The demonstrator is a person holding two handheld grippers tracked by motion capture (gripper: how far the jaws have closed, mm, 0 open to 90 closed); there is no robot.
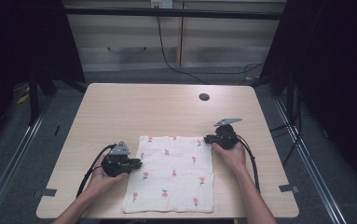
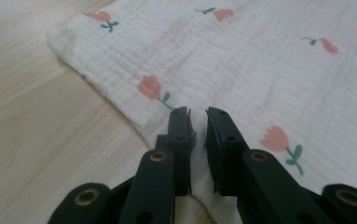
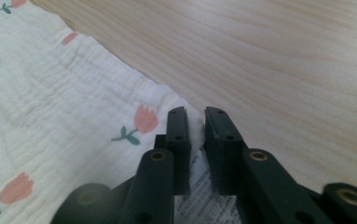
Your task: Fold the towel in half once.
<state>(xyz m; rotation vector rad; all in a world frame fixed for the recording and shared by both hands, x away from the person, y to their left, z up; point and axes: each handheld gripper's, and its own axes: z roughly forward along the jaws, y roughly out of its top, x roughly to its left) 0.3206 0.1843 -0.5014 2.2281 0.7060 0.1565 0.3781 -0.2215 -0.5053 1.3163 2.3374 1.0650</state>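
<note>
A white cloth printed with small pink tulips lies flat on the near half of the wooden table. My left gripper lies at the cloth's left edge, held in a hand. In the left gripper view the gripper has its jaws closed to a thin gap, with the hem of the cloth pinched between them. My right gripper is at the cloth's far right corner. In the right gripper view the gripper is shut on that corner of the cloth, with a printed label bunched between the jaws.
A dark round cable hole sits in the table's far right part. The far half of the table is bare wood. Black cables trail from both grippers toward the near edge. Dark frame posts stand at the left and right sides.
</note>
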